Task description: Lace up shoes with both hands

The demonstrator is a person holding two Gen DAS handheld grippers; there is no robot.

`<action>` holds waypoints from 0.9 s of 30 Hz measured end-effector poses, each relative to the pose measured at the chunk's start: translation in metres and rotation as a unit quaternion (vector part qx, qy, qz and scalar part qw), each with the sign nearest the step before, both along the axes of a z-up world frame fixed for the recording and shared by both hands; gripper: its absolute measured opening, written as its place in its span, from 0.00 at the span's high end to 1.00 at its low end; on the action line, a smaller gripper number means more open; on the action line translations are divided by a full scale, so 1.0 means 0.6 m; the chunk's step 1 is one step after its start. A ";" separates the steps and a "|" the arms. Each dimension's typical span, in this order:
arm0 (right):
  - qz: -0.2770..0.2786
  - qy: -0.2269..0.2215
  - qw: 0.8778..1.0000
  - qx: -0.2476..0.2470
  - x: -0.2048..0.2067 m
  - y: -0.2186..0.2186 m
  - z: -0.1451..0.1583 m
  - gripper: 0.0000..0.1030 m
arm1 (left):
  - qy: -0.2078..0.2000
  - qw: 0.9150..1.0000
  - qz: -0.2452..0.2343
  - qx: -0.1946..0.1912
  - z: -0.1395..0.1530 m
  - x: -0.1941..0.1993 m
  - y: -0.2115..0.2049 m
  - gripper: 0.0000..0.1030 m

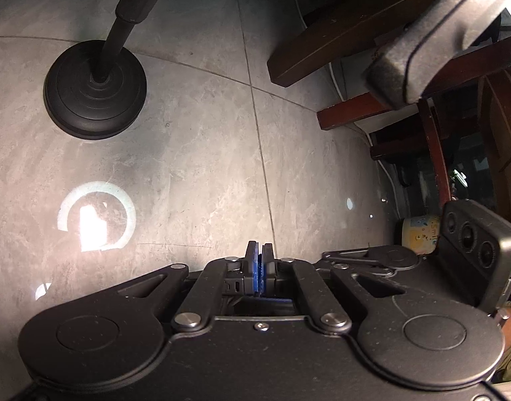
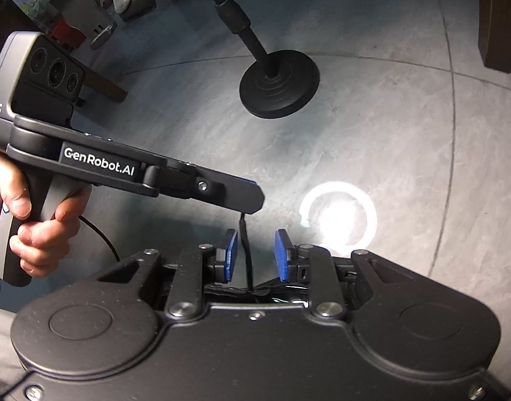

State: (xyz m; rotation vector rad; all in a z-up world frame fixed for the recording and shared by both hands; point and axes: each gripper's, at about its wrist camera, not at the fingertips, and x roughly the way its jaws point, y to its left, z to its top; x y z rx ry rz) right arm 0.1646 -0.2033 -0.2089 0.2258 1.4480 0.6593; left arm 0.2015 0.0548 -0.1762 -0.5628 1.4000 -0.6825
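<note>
Left gripper: blue pads pressed together, pinching the tip of a black shoelace. The lace hangs down from that tip and runs between the right gripper's pads — these stand apart, neither touching it. Shoe itself not visible; a dark, glossy surface lies just under the right gripper. Beyond both grippers, a black round stand base on grey floor tiles.
</note>
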 end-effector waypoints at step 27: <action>-0.082 -0.070 0.993 0.052 0.040 -0.032 0.053 0.97 | -0.113 0.991 -0.074 -0.012 0.016 -0.046 -0.032 0.89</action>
